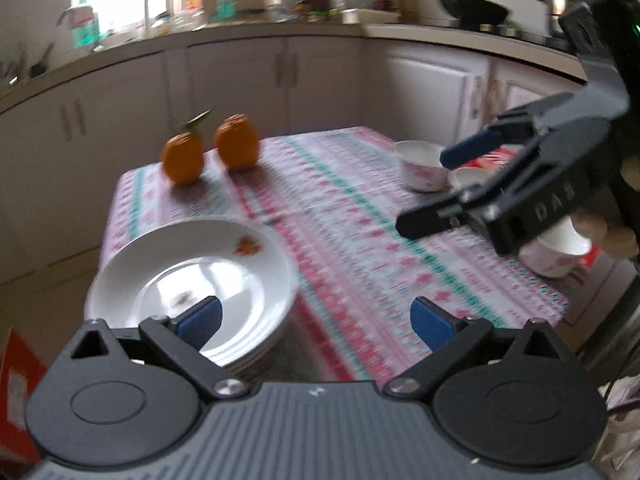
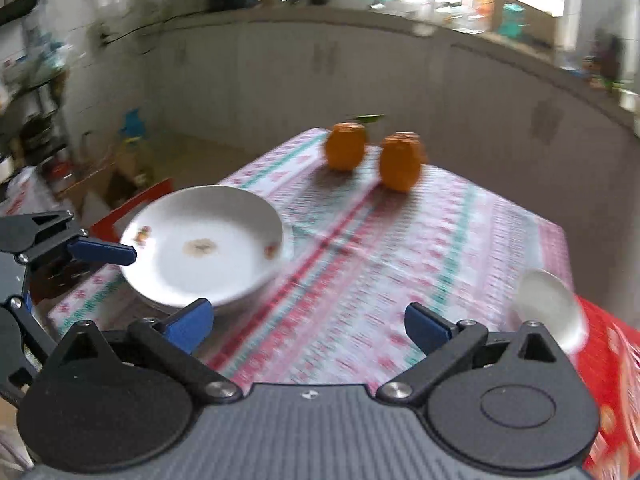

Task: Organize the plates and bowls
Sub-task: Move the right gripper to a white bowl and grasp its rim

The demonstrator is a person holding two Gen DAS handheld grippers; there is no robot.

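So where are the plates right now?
The stack of plates sits at the table's near left corner in the left wrist view, in front of the two oranges, just beyond the left gripper.

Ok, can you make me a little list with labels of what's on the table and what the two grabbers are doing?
table cover: patterned tablecloth
plates: white plate stack near one table corner, top plate flower-printed with a brownish smear
bowls: three small floral bowls, one upright by the right gripper
fruit: two oranges at the far edge
left gripper: open, empty, its left pad over the plates
right gripper: open, empty
picture: blurred
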